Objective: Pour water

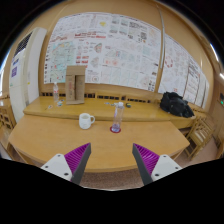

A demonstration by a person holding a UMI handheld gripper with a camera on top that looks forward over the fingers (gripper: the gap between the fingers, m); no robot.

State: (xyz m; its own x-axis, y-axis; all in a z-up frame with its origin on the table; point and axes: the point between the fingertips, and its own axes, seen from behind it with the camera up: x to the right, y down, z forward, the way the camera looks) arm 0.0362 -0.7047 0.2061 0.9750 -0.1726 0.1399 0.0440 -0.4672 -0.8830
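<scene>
Across from you, the far wall (105, 45) is papered with large printed sheets (115, 40). On the wooden table (60, 140), a black bag (177, 104) sits at the far right, and a brown box-like thing (72, 88) stands far left.

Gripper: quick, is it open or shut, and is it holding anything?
Gripper: open, holding nothing; the bottle and white mug stand on the table beyond its fingers.

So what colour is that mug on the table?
White; the mug shows in the gripper view, beyond the open fingers.
</scene>
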